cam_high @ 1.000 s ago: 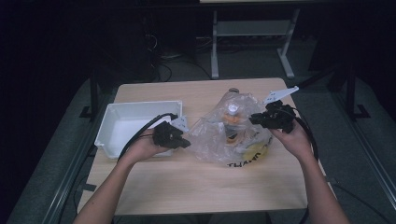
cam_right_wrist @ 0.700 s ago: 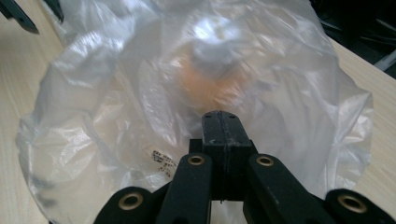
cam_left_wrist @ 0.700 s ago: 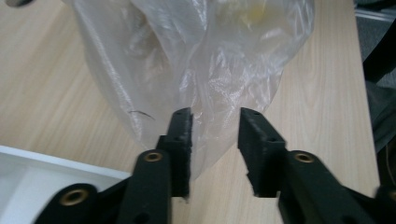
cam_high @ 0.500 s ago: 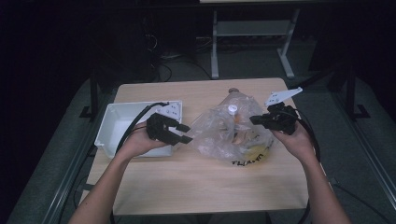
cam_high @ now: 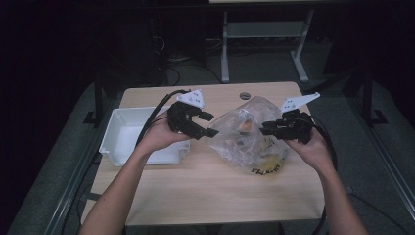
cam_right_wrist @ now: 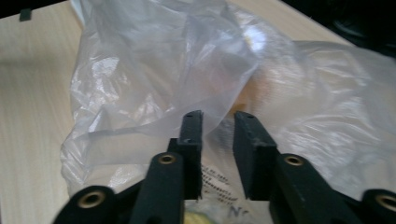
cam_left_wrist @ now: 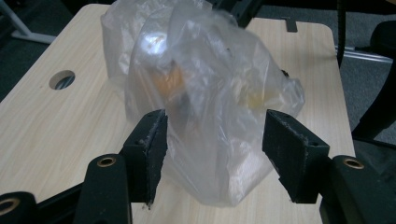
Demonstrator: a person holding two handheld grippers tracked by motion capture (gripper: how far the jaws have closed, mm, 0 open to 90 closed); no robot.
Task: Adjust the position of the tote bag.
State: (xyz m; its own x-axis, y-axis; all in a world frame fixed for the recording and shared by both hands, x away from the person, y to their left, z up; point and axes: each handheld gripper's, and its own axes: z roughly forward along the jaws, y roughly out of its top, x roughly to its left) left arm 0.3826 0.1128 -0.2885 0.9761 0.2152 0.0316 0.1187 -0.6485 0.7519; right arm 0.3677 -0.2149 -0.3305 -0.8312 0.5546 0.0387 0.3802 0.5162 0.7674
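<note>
On the middle of the wooden table, a clear plastic bag with some orange and yellow things inside is being handled from both sides by two grippers. At its left edge the left gripper is being held up in the person's left hand, and its jaws, which have just been opening, are being kept wide apart; in the left gripper view the bag is bulging into the gap between them, but no pad is being pressed against the film. At the bag's right edge the right gripper is being held in the right hand, with its jaws set only a narrow gap apart after having just been opening. In the right gripper view a fold of the bag is lying at the jaw tips, and whether it is being pinched or merely touched cannot be told. A white tray is being left just beside the left hand, near the table's left edge.
</note>
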